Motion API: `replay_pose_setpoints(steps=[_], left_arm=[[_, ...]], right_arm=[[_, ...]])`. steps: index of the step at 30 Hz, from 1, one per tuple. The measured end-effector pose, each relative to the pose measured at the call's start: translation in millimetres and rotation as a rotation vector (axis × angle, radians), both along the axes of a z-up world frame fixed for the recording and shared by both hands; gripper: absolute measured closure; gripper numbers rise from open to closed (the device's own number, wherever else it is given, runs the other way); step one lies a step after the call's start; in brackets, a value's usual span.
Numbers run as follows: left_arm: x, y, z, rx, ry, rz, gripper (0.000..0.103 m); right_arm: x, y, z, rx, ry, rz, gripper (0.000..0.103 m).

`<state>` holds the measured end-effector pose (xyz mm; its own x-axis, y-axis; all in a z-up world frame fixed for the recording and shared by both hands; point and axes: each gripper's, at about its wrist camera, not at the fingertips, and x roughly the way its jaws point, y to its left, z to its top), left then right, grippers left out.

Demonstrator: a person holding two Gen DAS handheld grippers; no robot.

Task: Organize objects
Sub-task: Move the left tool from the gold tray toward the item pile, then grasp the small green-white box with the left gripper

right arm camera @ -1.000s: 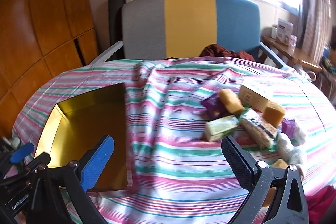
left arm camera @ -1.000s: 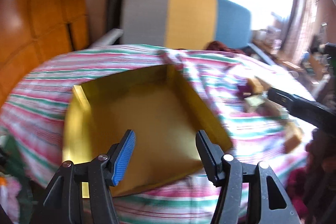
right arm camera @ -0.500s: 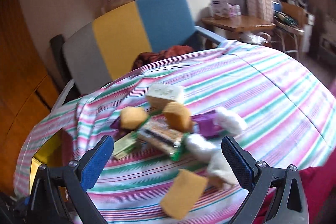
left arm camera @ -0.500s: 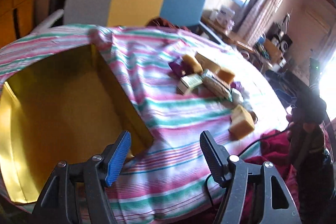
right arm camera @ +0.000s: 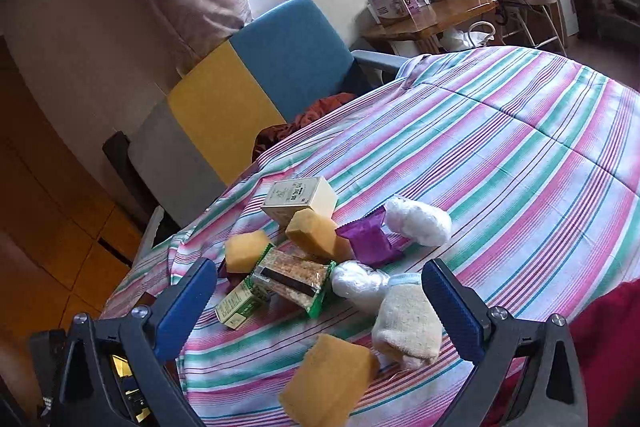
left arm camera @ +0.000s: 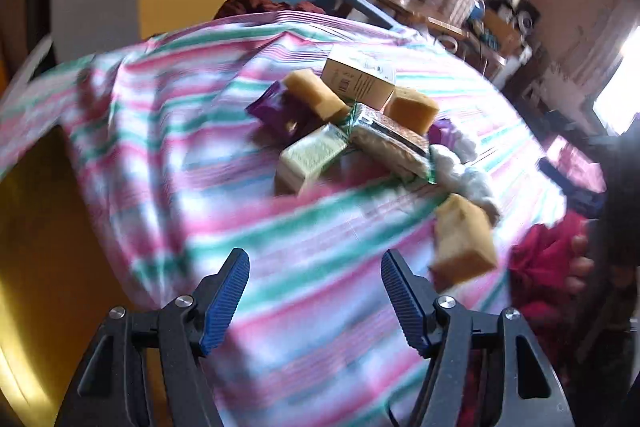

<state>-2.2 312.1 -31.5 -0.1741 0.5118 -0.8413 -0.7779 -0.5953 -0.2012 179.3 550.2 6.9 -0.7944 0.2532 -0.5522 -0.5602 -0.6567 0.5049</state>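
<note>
Both tongs hang released and empty over the striped cloth [right arm camera: 500,147] of the desk: left tongs [left arm camera: 312,291] spread wide, right tongs [right arm camera: 320,303] gaping around a yellow sponge [right arm camera: 328,379] without touching it. The heap of packets and sponges [left arm camera: 360,123] lies beyond the sponge; a gold box [left arm camera: 36,227] sits left of the heap, a tricolour chair [right arm camera: 240,87] behind.

Left gripper [left arm camera: 314,293] tilted steeply down, blue pads [left arm camera: 224,303] spread wide, nothing between. Right gripper [right arm camera: 320,307] angled down more gently, rolled a little, jaws wide apart and empty. Hand [left arm camera: 580,263] glimpsed at right edge of left view.
</note>
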Motion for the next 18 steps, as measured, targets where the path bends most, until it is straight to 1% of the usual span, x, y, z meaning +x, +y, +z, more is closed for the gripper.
replay_pose_setpoints(steps=[2,4,5,7,8,10,16,17,18], left_arm=[[-3.7,19.1,-4.4,-0.025,0.044,-0.046,0.034],[-9.9,36.4,-10.6,-0.059,0.058,-0.067,0.034],[-13.2,42.4,-13.4,-0.061,0.056,-0.079,0.033],[-20.6,57.9,-20.7,-0.086,0.057,-0.097,0.029],[-23.6,63.4,-23.9,-0.096,0.047,-0.105,0.023],[-30.0,74.5,-31.7,-0.122,0.038,-0.107,0.023],[-46.1,101.8,-49.3,-0.183,0.068,-0.108,0.023],[-48.9,105.0,-53.3,-0.195,0.070,-0.103,0.024],[-50.5,107.8,-56.2,-0.204,0.069,-0.098,0.038]], right_arm=[[-0.3,-0.4,-0.8,-0.002,0.005,0.009,0.000],[-1.8,0.1,-2.4,-0.009,0.004,0.015,0.000],[-2.5,0.2,-3.1,-0.014,0.005,0.020,0.000],[-2.2,2.1,-4.4,-0.023,0.006,0.029,0.000],[-2.8,2.0,-4.9,-0.026,0.006,0.034,0.000],[-4.0,2.5,-5.5,-0.033,0.009,0.043,0.000],[-5.8,4.0,-8.6,-0.063,0.018,0.066,0.000],[-5.5,4.6,-9.0,-0.068,0.021,0.067,0.000],[-5.6,5.3,-9.3,-0.072,0.022,0.067,0.000]])
